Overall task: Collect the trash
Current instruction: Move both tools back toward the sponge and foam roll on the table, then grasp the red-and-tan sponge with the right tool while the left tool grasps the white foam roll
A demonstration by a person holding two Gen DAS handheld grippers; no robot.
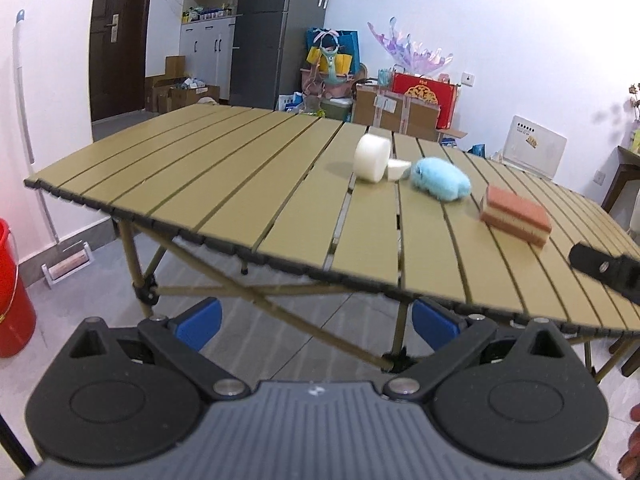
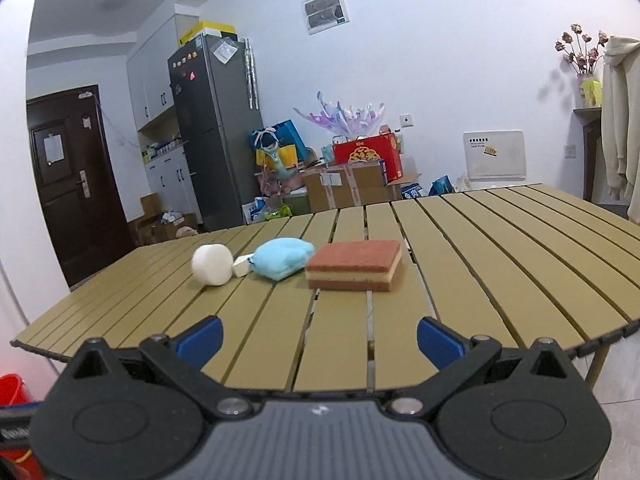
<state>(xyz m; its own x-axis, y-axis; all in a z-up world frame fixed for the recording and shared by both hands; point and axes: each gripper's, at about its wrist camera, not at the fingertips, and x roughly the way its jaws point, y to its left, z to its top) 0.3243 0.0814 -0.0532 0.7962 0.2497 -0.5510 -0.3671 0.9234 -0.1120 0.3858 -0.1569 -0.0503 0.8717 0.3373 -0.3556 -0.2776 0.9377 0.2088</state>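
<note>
Both grippers, left [image 1: 316, 322] and right [image 2: 319, 340], wide open, empty, short of sponge [image 2: 354, 265]; approach step, next reach and close.

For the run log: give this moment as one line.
left gripper open, short of table | right gripper open, facing sponge | white foam, blue cloth untouched | nothing collected

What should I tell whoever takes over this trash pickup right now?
Left gripper: open, empty, short of the table edge.
Right gripper: open, empty, over the near edge, facing the sponge.
On the table, in a row: white foam cylinder, small white piece, blue fluffy item, sponge.
Done: nothing collected.
Left: all four. A red bucket stands on the floor.
</note>
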